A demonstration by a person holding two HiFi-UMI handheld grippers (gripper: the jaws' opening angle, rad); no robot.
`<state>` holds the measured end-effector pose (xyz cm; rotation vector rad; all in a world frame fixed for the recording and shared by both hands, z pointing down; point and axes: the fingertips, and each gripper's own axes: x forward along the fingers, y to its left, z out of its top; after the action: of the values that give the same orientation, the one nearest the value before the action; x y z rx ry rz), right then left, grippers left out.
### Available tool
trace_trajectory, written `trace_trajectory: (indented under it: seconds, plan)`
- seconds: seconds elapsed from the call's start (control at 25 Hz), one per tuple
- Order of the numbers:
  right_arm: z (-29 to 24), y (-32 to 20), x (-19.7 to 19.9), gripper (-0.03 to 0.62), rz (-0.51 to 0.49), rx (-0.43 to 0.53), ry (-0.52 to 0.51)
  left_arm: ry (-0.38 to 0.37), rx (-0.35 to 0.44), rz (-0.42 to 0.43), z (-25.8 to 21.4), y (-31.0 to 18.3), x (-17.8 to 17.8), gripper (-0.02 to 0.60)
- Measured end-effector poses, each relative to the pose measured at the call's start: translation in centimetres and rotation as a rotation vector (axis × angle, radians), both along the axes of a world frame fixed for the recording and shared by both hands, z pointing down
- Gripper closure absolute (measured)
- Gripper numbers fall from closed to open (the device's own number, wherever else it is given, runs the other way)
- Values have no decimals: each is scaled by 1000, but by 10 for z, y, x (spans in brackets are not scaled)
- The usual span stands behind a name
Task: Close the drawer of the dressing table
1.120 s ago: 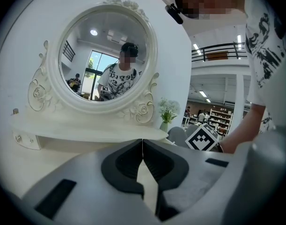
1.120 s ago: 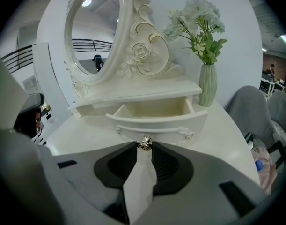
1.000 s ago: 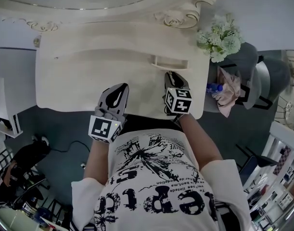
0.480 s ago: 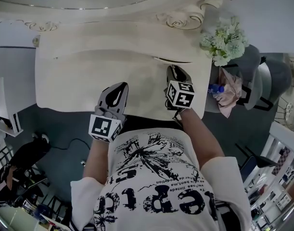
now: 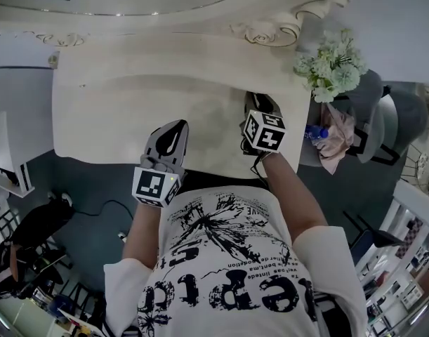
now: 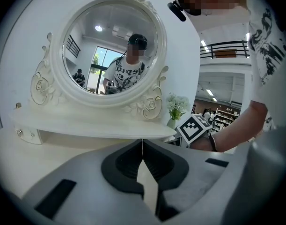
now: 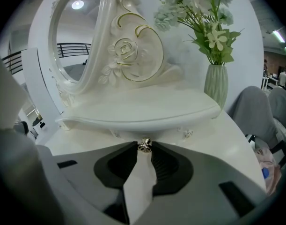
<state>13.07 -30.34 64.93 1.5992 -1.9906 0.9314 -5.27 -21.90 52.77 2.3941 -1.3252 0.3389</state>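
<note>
nearest, a white shirt (image 5: 228, 272) carries heavy black print. its big letters lie upside down in the head view and seem to read "epic"; the small lines beside them are too fine to read. each gripper bears a cube (image 5: 156, 187) of black-and-white square markers, with no words.

the left gripper (image 5: 175, 126) is over the near edge of the cream table (image 5: 102, 118), its jaws clenched together on nothing. the right gripper (image 7: 144, 147) grasps the small metal knob (image 7: 143, 145) of the drawer (image 7: 170, 133), one pad on each side. the drawer sits pushed in under the shelf (image 7: 143, 109) at the table's right, with only a thin strip of its front showing. the top is pale and smooth.

behind it rises a round mirror (image 6: 112, 46) in a white frame carved with scrolls and roses. a vase (image 7: 216, 86) of pale flowers (image 7: 206, 13) stands at the shelf's right end. right of the table is a grey chair (image 5: 383, 107), with a pink cloth (image 5: 338, 135) and a bottle (image 5: 312, 128) by it. the floor (image 5: 95, 188) is dark, and a cable (image 5: 102, 206) lies on it. far off are shop shelves (image 6: 225, 117), a railed balcony (image 6: 227, 48) and strip lights (image 6: 203, 44).
</note>
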Motion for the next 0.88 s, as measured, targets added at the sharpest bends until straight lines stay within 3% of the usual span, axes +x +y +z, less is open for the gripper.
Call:
trace_trajectory:
  seconds: [0.36, 0.44, 0.56, 0.8, 0.88]
  plan:
    - [1, -1, 0, 487, -27, -1, -3, 18, -16, -32, 1, -7, 3, 561]
    - [3, -1, 3, 437, -36, -27, 18, 17, -11, -37, -1, -9, 5, 561]
    - [-2, 3, 6, 428, -59, -59, 36, 22, -4, -35, -5, -10, 9, 561]
    - [-27, 30, 7, 430, -71, -55, 33, 25, 15, -22, -18, -9, 17, 561]
    - [-40, 37, 9, 477, -74, -22, 38, 26, 29, -17, -23, -10, 20, 561]
